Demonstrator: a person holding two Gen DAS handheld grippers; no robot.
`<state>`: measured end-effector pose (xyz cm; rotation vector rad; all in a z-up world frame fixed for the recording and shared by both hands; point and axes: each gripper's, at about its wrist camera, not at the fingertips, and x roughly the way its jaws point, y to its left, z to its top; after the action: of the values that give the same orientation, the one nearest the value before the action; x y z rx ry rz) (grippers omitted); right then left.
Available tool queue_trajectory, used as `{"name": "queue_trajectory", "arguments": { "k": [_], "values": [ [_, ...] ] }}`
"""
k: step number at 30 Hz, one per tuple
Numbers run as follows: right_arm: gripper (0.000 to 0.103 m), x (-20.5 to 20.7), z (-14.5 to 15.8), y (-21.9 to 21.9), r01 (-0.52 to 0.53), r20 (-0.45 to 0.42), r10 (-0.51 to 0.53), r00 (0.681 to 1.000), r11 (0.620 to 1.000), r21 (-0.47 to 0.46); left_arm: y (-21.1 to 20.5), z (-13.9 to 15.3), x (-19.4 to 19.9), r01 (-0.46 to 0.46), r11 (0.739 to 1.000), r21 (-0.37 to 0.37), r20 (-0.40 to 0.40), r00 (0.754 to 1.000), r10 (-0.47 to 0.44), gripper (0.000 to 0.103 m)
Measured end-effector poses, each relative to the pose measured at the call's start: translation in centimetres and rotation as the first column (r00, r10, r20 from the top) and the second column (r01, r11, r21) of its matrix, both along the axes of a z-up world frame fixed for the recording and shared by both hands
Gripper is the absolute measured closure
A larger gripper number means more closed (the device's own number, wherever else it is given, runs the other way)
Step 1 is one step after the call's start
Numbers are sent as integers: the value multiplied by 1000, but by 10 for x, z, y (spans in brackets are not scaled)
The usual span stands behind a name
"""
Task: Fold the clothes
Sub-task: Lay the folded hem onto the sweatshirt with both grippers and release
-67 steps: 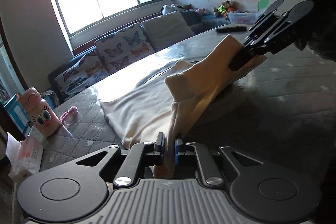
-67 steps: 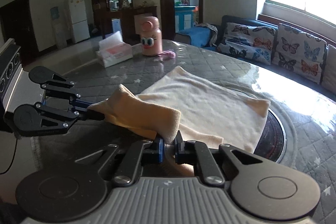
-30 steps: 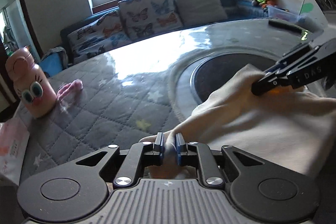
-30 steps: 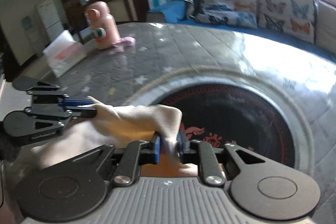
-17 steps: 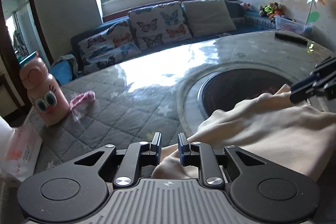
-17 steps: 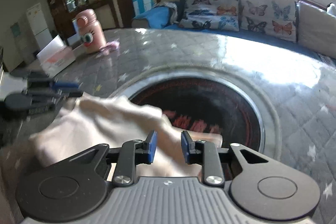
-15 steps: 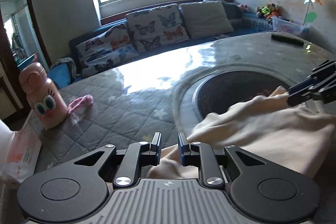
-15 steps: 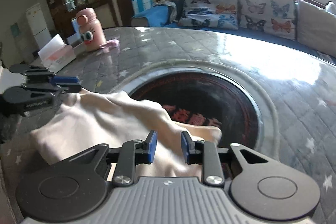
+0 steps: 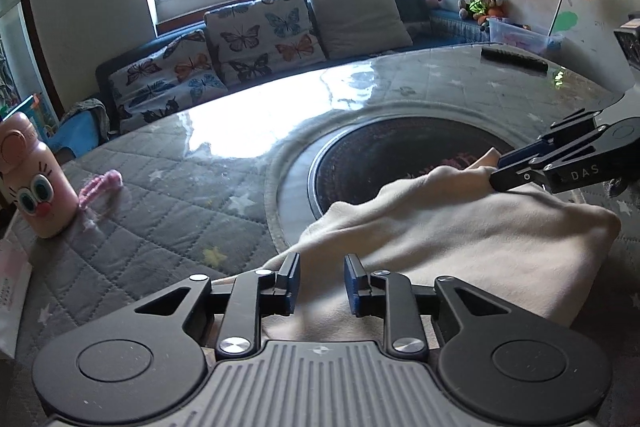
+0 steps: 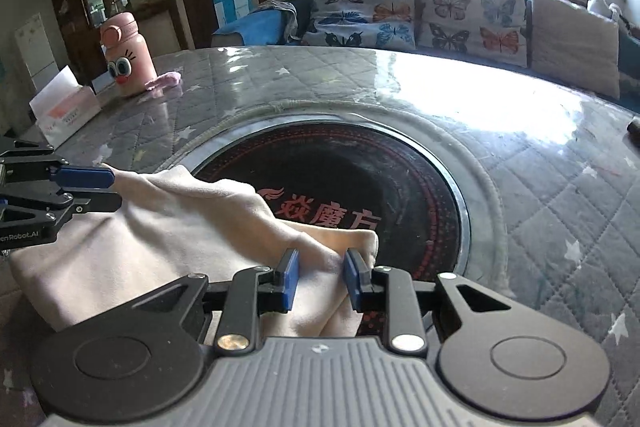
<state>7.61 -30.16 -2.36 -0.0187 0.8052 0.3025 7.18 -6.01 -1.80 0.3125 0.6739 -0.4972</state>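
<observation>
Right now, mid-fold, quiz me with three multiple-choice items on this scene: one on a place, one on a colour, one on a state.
1. Where does the cloth lie?
A. on the sofa
B. partly over the dark round plate
C. on the tissue box
2. What colour is the bottle?
A. green
B. blue
C. pink
3. How is the left hand-held gripper?
A. open
B. shut on the cloth
C. out of view

B: the cloth's edge overlaps the plate's rim.
C: its body and cap are pink.
A: its blue pads stand apart over the cloth.
</observation>
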Motion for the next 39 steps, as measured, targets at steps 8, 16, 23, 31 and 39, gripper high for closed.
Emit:
{"name": "queue_trajectory", "arguments": {
  "k": [8, 16, 23, 31, 39],
  "values": [
    [90, -1, 0, 8, -41, 48, 44, 998, 997, -73, -1, -8, 5, -11, 1000, -2, -19, 1000, 11, 76],
    [100, -6, 11, 14, -40, 114, 57, 992, 988, -146, -1, -9, 6, -13, 1000, -3, -22, 1000, 13, 73],
    [98, 7, 0, 11, -21, 53, 27, 998, 993, -116, 0, -4, 4, -20, 1000, -8, -19, 1000, 20, 71],
    [97, 11, 19, 24, -90, 59, 90, 994, 996, 2, -10, 1, 9, -5, 1000, -30, -10, 1000, 5, 71],
    [97, 38, -1, 53, -148, -13, 149, 989, 988, 39, -14, -5, 22, -27, 999, -38, -36, 999, 26, 71]
  ]
}}
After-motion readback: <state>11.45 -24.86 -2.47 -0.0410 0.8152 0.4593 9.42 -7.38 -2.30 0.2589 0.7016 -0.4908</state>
